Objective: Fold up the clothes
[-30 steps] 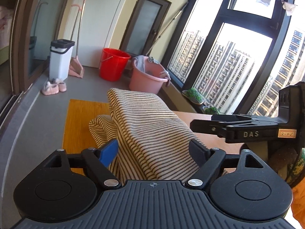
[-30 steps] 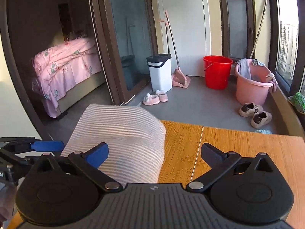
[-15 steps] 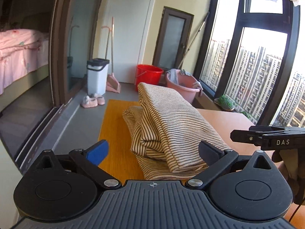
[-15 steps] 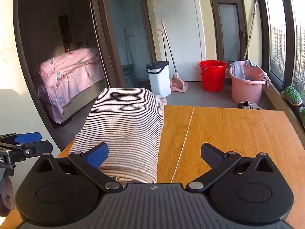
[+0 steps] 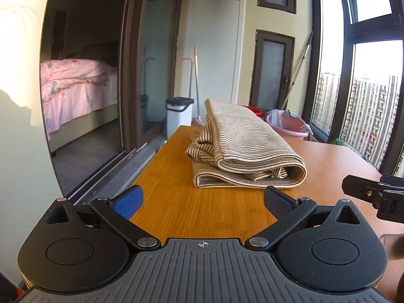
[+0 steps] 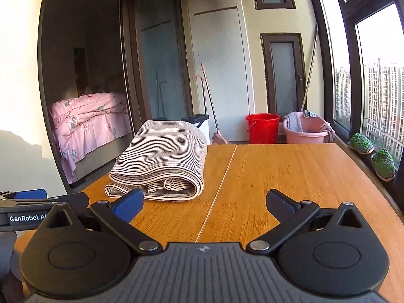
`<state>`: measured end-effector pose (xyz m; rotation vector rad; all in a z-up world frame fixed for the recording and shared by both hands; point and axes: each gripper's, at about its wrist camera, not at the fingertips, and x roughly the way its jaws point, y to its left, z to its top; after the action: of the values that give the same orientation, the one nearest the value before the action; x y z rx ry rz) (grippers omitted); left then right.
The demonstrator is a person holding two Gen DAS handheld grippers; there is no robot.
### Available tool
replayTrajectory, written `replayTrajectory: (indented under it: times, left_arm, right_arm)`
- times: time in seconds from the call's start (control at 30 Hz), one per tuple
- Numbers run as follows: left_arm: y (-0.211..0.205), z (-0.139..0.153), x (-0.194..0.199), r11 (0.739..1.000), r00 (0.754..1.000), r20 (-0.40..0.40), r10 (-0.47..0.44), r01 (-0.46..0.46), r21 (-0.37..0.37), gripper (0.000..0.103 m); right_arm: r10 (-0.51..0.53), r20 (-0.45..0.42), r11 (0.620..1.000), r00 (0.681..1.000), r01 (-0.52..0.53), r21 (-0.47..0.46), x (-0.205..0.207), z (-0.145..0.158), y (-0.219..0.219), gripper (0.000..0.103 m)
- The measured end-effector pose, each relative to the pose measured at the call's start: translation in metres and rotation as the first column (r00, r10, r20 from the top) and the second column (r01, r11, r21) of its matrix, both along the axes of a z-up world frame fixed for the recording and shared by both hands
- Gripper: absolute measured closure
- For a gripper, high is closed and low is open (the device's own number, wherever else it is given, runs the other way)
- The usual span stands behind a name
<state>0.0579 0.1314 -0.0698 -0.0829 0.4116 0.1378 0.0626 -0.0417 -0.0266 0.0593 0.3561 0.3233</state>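
On the wooden desk (image 5: 176, 202), one folded striped garment (image 5: 242, 149) lies alone at 12 o'clock from the left tongs (image 5: 204, 199), whose jaws stand wide apart and empty; a second ago they flanked the cloth. The right tongs (image 6: 205, 202), also spread apart with nothing between, see the garment at 11 o'clock, farther off than before. Beyond the desk: one red bucket (image 6: 262, 127), one pink basin (image 6: 306, 131), two green slippers (image 6: 371, 155).
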Motion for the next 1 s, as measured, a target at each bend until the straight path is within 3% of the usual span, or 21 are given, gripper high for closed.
replayTrajectory:
  times: [0.53, 1.0]
  left_arm:
    - [-0.009, -0.005, -0.011, 0.999, 0.998, -0.047, -0.044, 0.044, 0.005, 0.000]
    - [-0.007, -0.005, -0.009, 0.999, 0.996, -0.074, -0.050, 0.048, -0.021, 0.000]
  right_arm:
    - [-0.018, -0.088, 1.000, 0.996, 0.016, -0.016, -0.008, -0.001, 0.003, 0.000]
    - [-0.012, -0.102, 1.000, 0.995, 0.011, -0.010, -0.006, -0.001, 0.003, 0.000]
